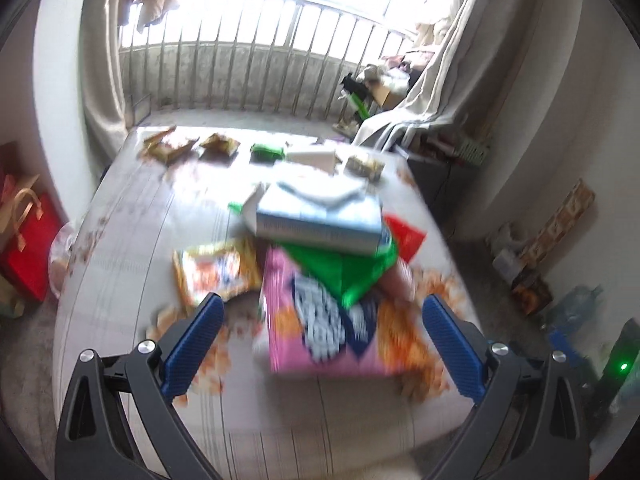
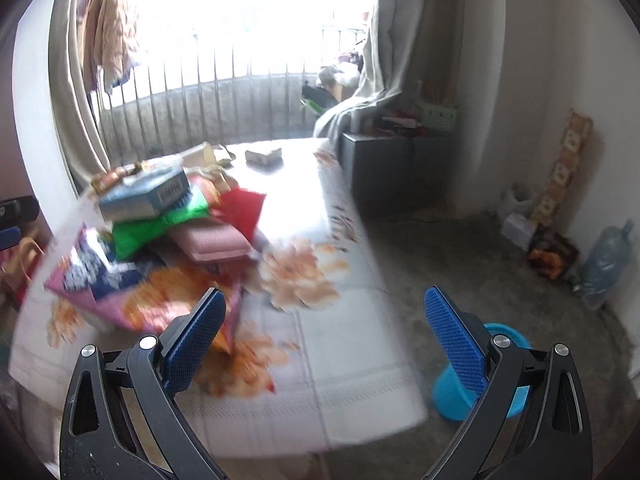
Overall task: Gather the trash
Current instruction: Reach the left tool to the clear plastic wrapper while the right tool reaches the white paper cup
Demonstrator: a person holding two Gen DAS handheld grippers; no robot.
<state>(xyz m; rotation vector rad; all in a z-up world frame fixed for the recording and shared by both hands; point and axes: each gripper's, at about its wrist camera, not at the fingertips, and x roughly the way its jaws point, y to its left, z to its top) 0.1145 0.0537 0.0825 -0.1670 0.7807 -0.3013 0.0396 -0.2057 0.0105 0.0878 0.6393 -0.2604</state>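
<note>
A pile of trash lies on the table with a floral cloth [image 1: 120, 240]: a pink snack box [image 1: 324, 336] at the bottom, a green wrapper [image 1: 352, 272] on it, a blue-white box [image 1: 320, 220] on top, a red packet [image 1: 408, 236] behind. An orange wrapper [image 1: 212, 272] lies left of the pile. My left gripper [image 1: 320, 340] is open, its fingers on either side of the pink box. My right gripper [image 2: 324, 332] is open and empty, to the right of the pile [image 2: 160, 232]. Both views are blurred.
More wrappers [image 1: 176, 146], a green packet [image 1: 266, 152] and a small box [image 1: 364, 166] lie at the table's far edge. A blue bin [image 2: 472, 384] stands on the floor at the right. A red bag [image 1: 28, 240] stands left of the table. Dark cabinet [image 2: 384, 168] at the back right.
</note>
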